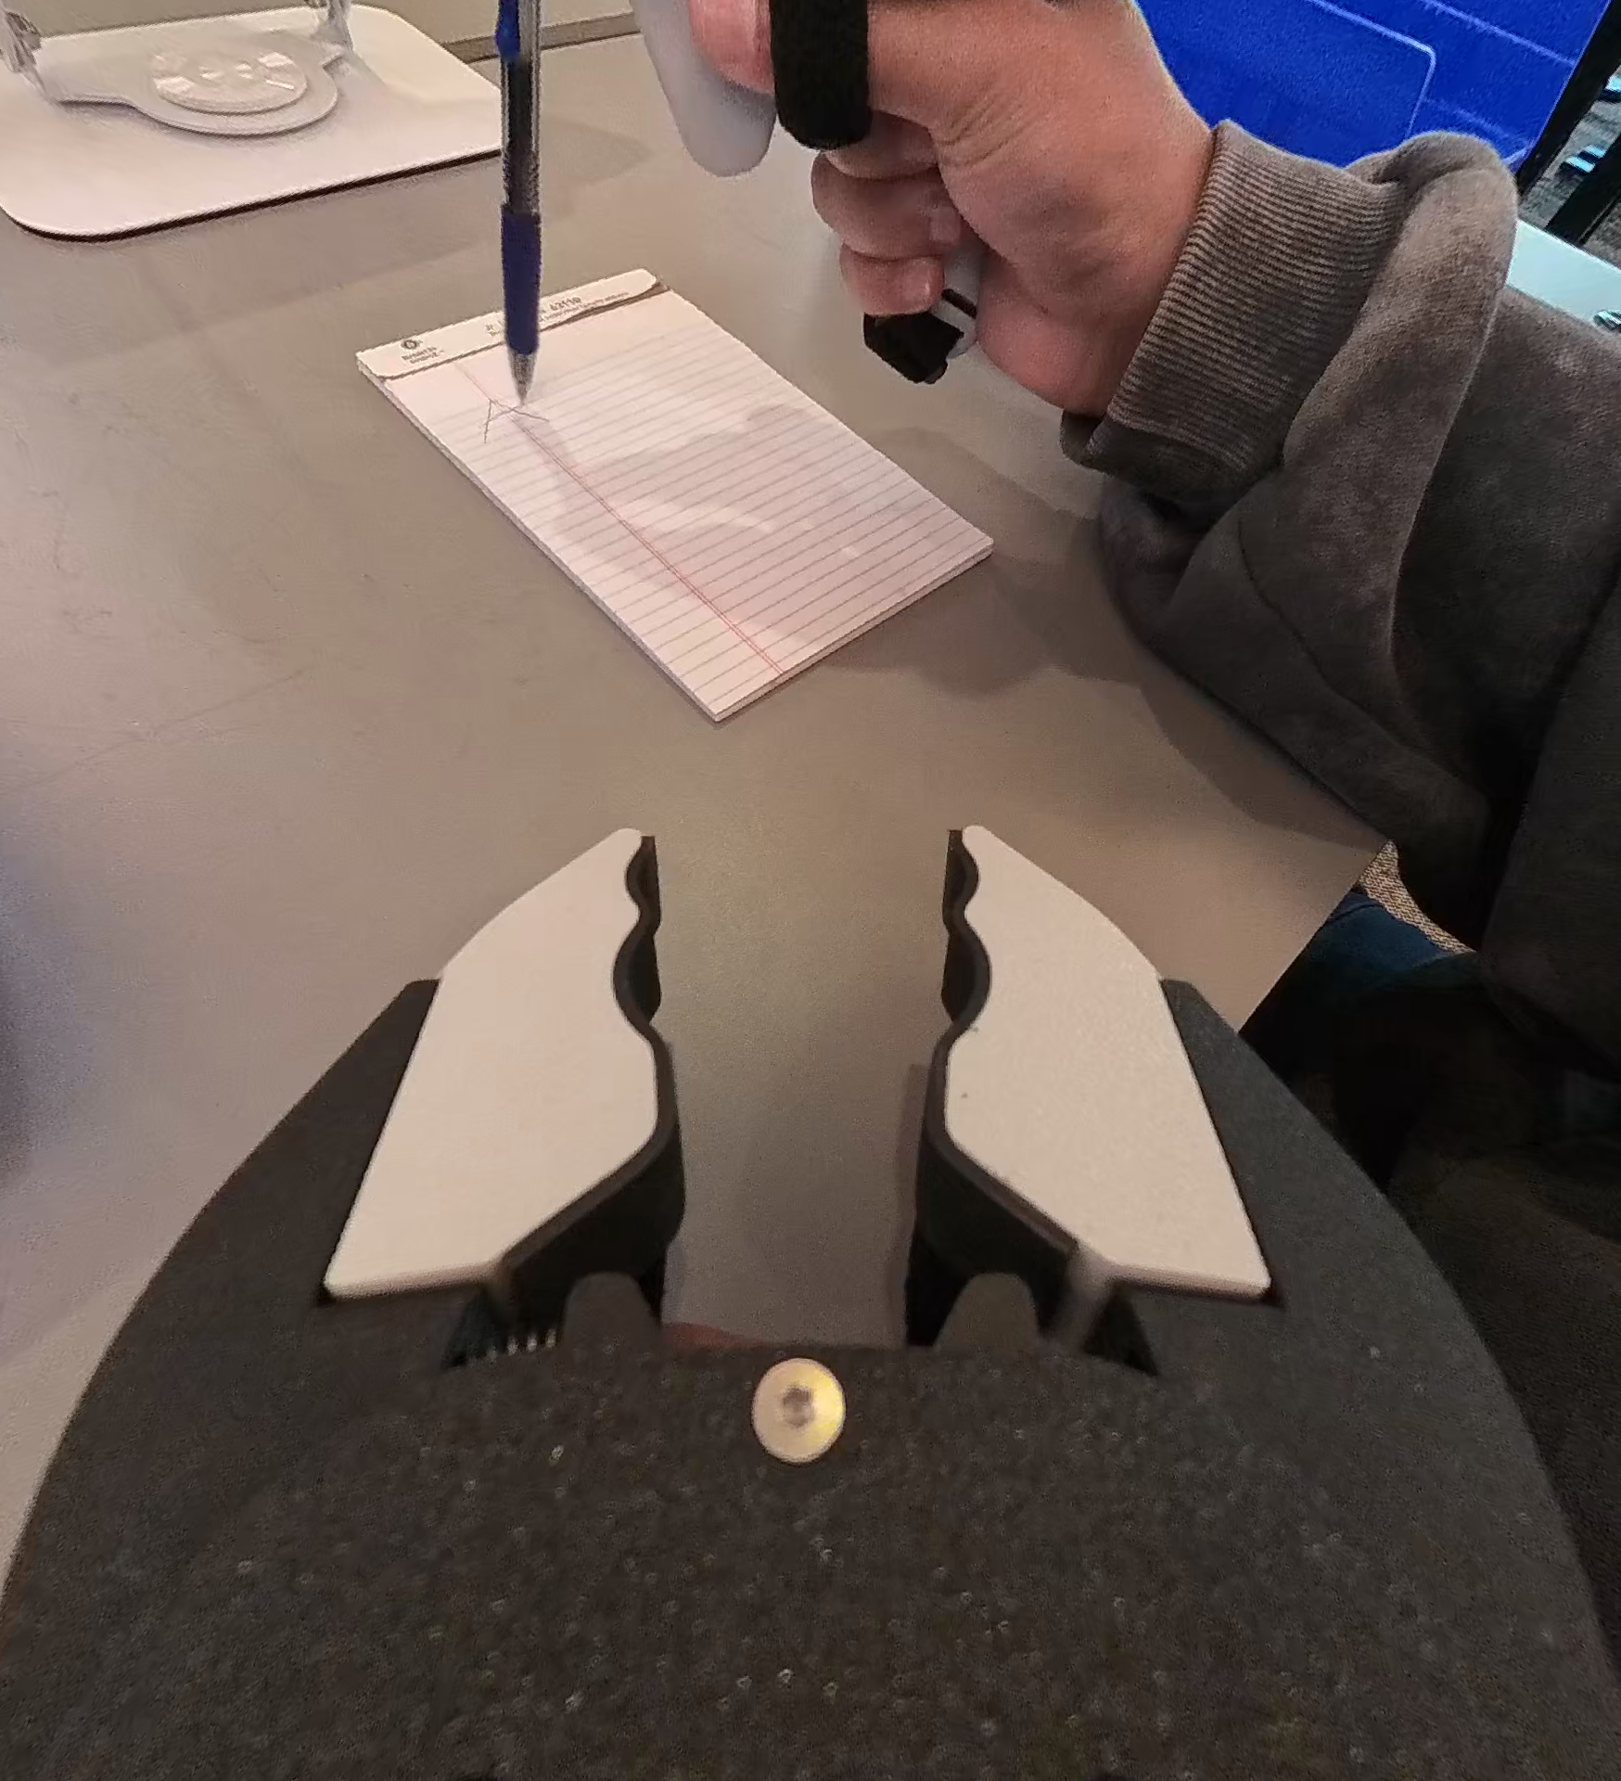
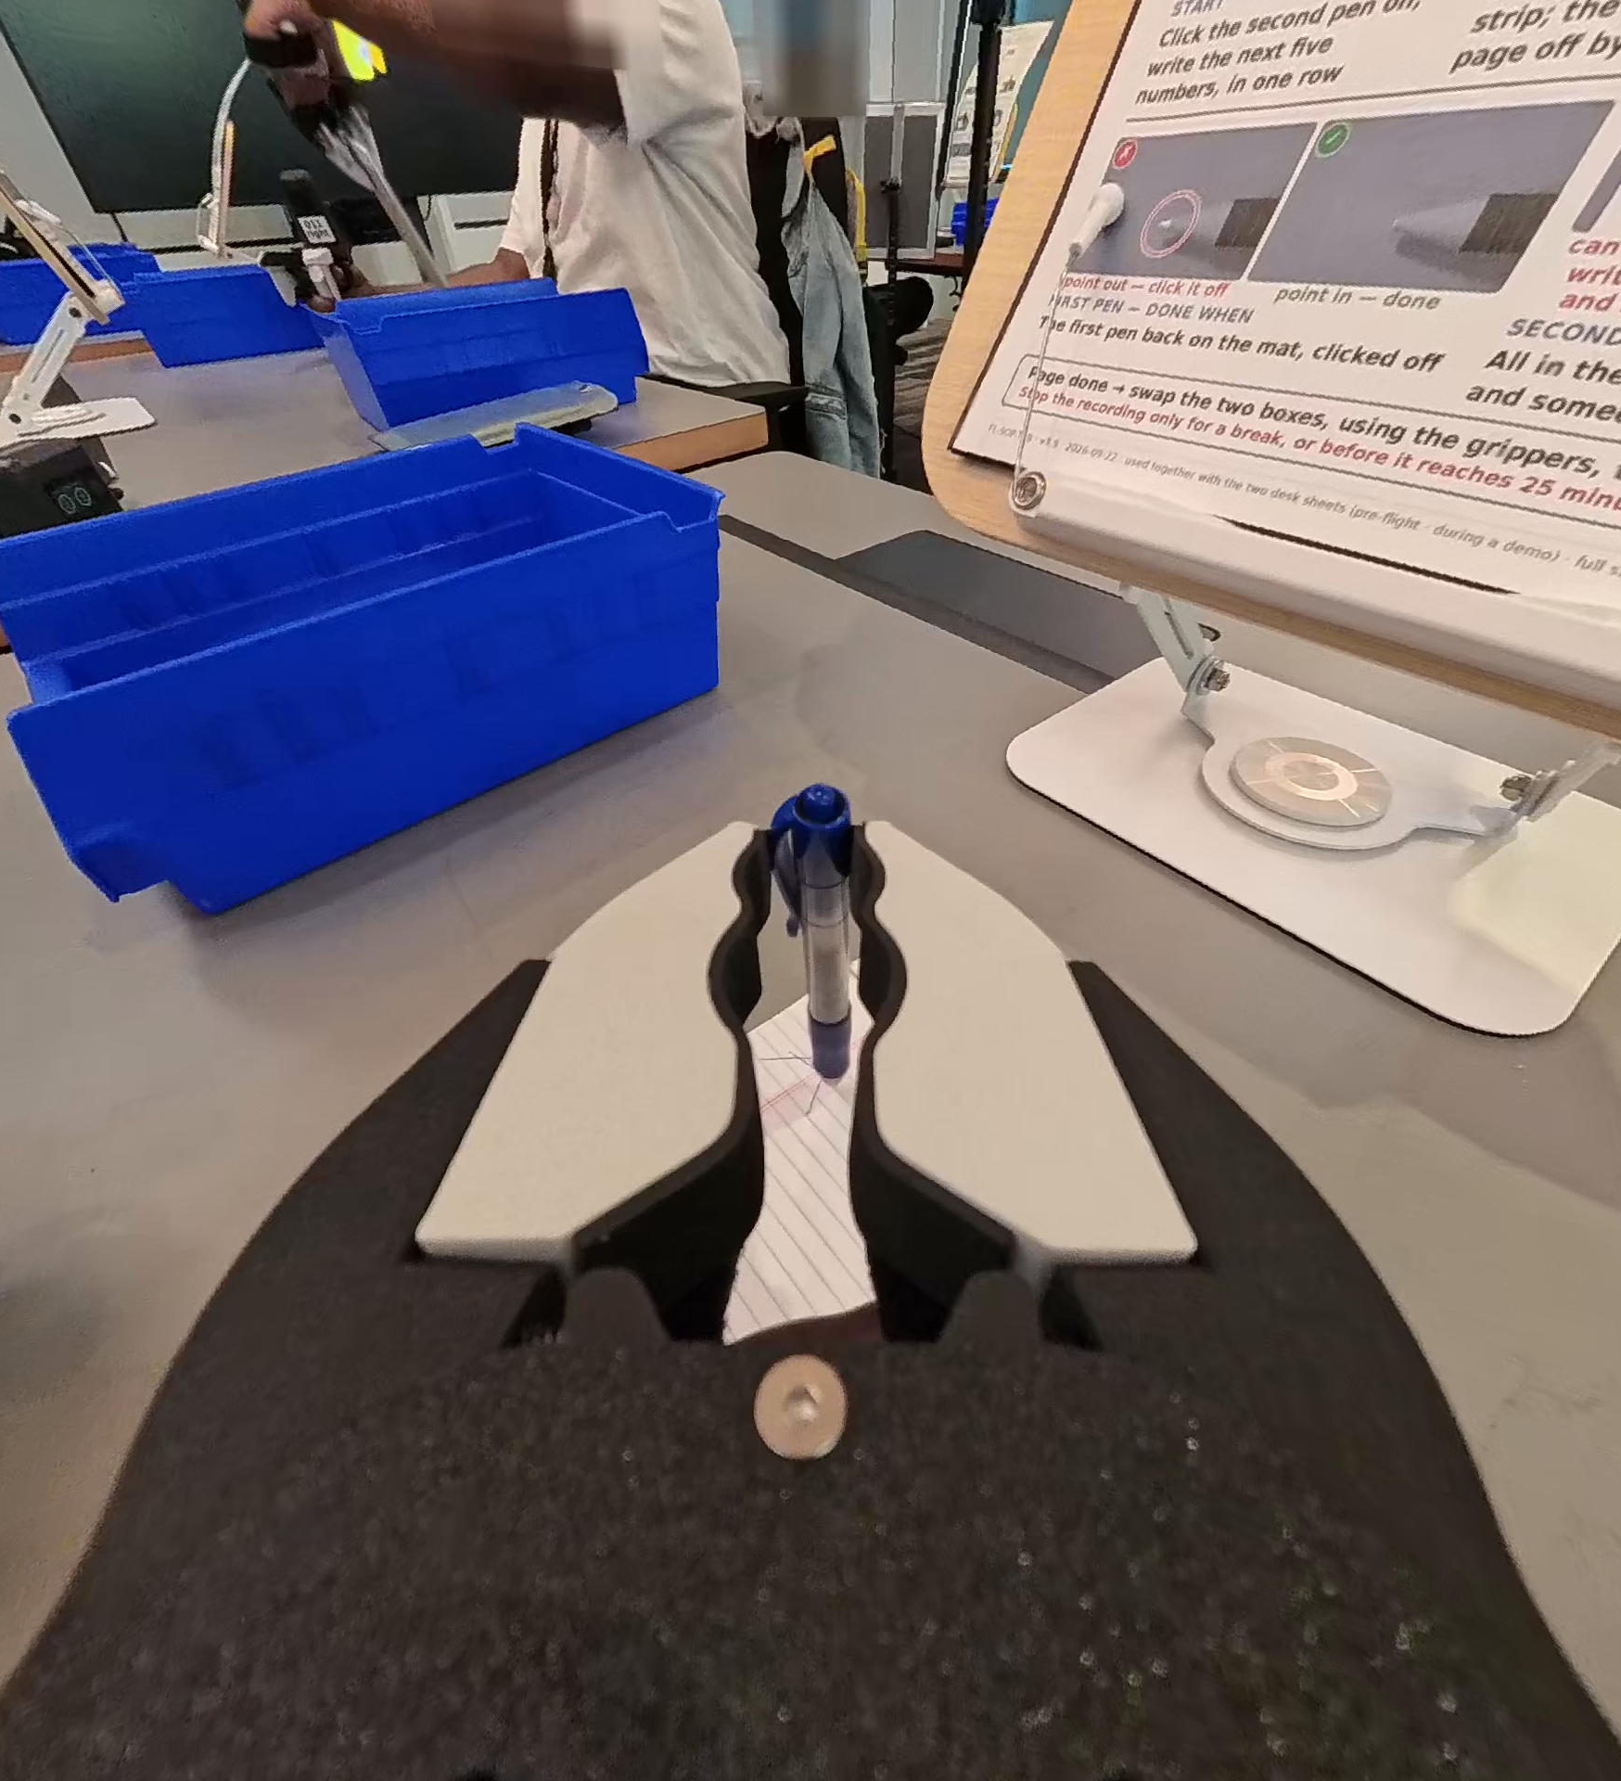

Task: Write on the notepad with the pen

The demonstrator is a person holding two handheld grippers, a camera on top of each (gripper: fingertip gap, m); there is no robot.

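Note:
A white lined notepad (image 1: 681,482) lies on the grey table, a short way ahead of my left gripper (image 1: 802,848), which is open, empty and low over the table. A blue pen (image 1: 520,212) stands nearly upright with its tip on the pad's top left corner, beside a few ink strokes (image 1: 503,414). My right gripper (image 2: 811,838) is shut on the pen (image 2: 821,925) near its clicker end. Between its fingers I see the pad (image 2: 802,1224) and the strokes below the tip. A hand (image 1: 1009,193) holds the right gripper's handle.
A white stand base (image 1: 209,125) sits beyond the pad; in the right wrist view the base (image 2: 1346,848) carries a tilted instruction board (image 2: 1365,289). A blue bin (image 2: 354,655) stands at the left. More bins and another person are at a farther table. A grey sleeve (image 1: 1365,482) is at the right. Across from one pair of fingers to the other is roughly 25 cm.

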